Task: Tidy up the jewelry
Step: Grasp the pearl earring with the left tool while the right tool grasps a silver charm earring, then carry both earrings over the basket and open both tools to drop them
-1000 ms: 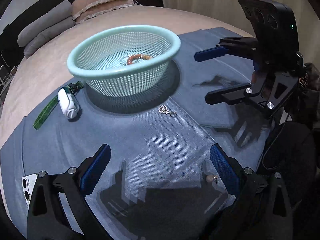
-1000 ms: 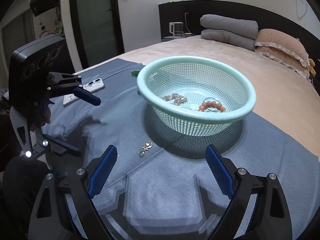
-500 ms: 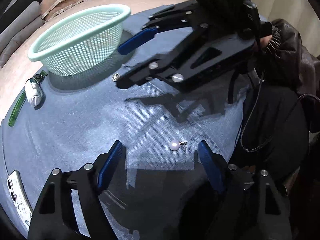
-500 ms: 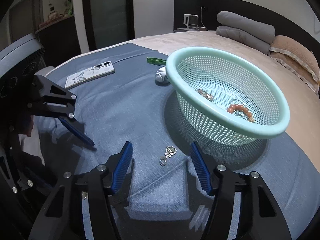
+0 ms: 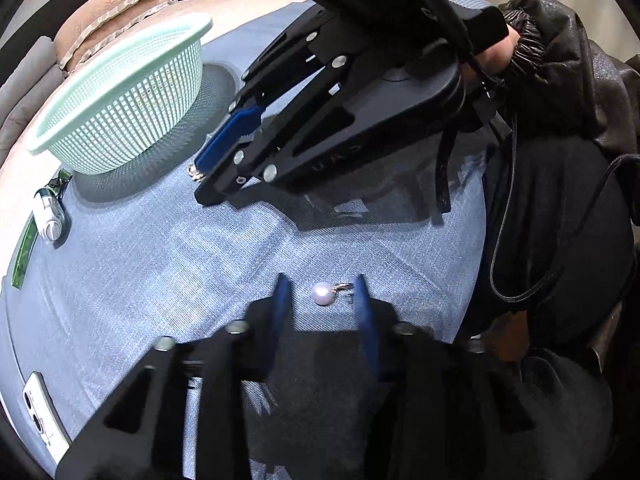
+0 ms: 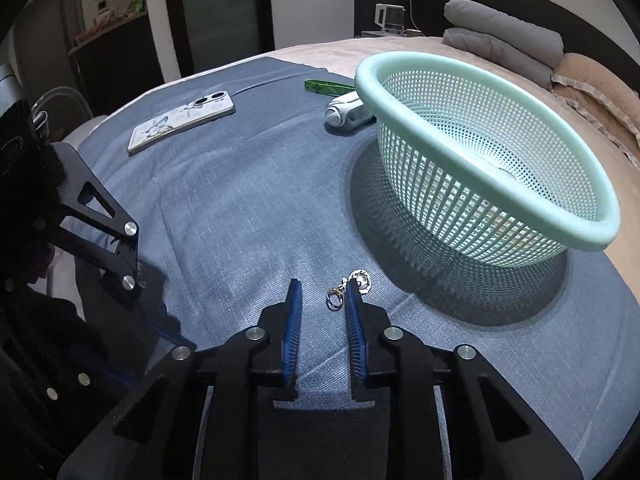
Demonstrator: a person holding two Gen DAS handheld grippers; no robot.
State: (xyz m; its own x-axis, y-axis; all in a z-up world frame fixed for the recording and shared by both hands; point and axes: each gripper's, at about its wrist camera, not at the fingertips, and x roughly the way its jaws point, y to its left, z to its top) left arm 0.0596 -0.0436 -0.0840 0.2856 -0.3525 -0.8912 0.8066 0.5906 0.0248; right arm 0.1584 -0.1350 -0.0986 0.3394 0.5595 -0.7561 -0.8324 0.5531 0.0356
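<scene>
Left gripper: it is sitting low over the blue cloth, jaws parted and gripping nothing, bracketing the pearl earring.
Pearl earring: it is lying on the cloth between the two blue pads, apart from both; the pearl is sitting nearer the left pad and the small metal hook is pointing toward the right one, so its long axis is running across the gap.
Right gripper: it is also parted and holding nothing, with its tips down at the cloth around the silver charm.
Silver charm: its ring end is lying between the pads, while the round end is resting just past the right fingertip, on the basket side; its long axis is slanting away toward the basket. Whether the right pad is touching it, I cannot tell.
Nearer hand: each piece is sitting within its own gripper's jaws, so neither is needing to cross over.
Mesh basket: it is standing on the cloth just beyond the charm; from these low angles its contents are hidden.
Likely next move: closing on both pieces, with the charm's grip looking off-centre.
Bystanders: a phone, a white tube and a green strap are lying well apart from the work.
</scene>
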